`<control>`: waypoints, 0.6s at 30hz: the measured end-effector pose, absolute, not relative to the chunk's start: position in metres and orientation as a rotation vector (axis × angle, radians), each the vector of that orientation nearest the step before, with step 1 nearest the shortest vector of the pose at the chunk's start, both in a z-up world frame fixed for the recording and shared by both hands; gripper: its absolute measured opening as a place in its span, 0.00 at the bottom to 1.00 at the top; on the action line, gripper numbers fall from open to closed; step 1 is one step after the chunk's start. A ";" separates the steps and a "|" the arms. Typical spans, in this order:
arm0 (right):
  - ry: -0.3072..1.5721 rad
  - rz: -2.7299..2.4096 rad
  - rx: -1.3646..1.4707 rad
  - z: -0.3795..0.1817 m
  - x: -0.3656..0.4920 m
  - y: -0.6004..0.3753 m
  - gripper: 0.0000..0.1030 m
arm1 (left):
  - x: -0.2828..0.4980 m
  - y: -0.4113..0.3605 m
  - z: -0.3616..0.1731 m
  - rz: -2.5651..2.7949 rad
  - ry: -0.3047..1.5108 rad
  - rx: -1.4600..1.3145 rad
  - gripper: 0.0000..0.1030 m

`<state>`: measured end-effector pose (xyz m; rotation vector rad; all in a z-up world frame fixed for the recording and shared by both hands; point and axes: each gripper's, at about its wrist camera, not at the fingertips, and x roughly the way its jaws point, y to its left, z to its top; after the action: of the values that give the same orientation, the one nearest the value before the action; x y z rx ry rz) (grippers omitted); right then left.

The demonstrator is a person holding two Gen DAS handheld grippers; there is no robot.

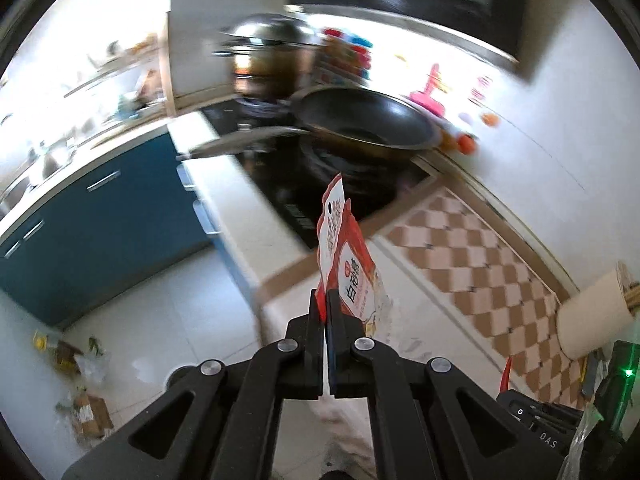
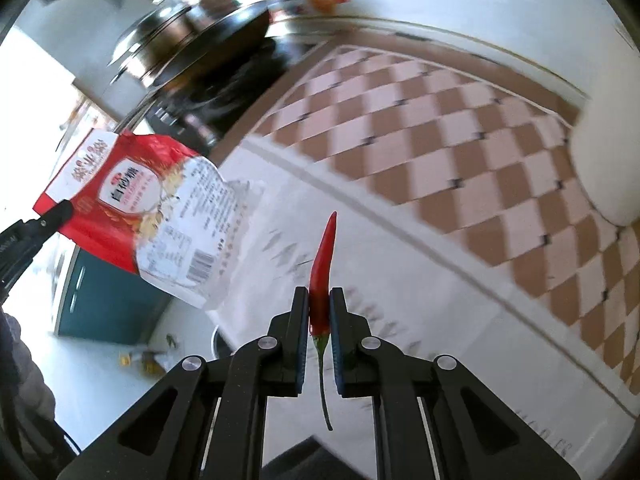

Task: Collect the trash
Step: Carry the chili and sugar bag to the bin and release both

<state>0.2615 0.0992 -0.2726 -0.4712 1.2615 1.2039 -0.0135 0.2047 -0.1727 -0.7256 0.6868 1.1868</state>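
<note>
Above white countertop edge, open floor beside: left gripper clamped on crinkled red-and-white plastic sugar packet; right gripper pinching slim red chili pepper. Black wok on stove, seemingly empty.

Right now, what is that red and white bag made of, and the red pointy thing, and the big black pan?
The bag looks like thin glossy plastic film: it crinkles, shines, and part is see-through. The red pointy thing looks like a real chili pepper: smooth waxy skin and a green stem. The pan seems to be dark metal with a dull black inside and a grey metal handle, though blur makes this unsure.
</note>
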 end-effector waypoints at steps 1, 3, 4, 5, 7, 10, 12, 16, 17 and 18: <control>1.259 1.222 -0.486 -0.271 0.245 0.102 0.10 | -0.028 0.204 -0.172 1.201 0.681 -0.730 0.00; 1.248 1.249 -0.511 -0.268 0.215 0.107 0.10 | -0.066 0.201 -0.173 1.239 0.665 -0.747 0.00; 1.245 1.273 -0.527 -0.267 0.193 0.112 0.10 | -0.084 0.200 -0.175 1.258 0.658 -0.757 0.00; 1.241 1.287 -0.537 -0.266 0.180 0.114 0.10 | -0.105 0.198 -0.178 1.282 0.654 -0.769 0.00; 1.237 1.324 -0.565 -0.266 0.145 0.120 0.10 | -0.135 0.195 -0.185 1.324 0.655 -0.786 0.00; 1.242 1.377 -0.625 -0.275 0.089 0.132 0.10 | -0.182 0.189 -0.205 1.390 0.674 -0.814 0.00; 1.241 1.416 -0.682 -0.288 0.049 0.141 0.10 | -0.210 0.187 -0.225 1.443 0.698 -0.831 0.00; 1.257 1.463 -0.791 -0.329 -0.019 0.163 0.10 | -0.259 0.188 -0.280 1.516 0.746 -0.932 0.00; 1.260 1.473 -0.820 -0.341 -0.035 0.168 0.10 | -0.270 0.189 -0.299 1.533 0.758 -0.966 0.00; 1.256 1.487 -0.859 -0.356 -0.054 0.173 0.10 | -0.281 0.190 -0.317 1.551 0.766 -0.995 0.00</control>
<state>-0.0541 0.1734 -0.3559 -0.8586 1.2557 1.4868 -0.2807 0.1903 -0.3173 -0.9952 0.7658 1.5514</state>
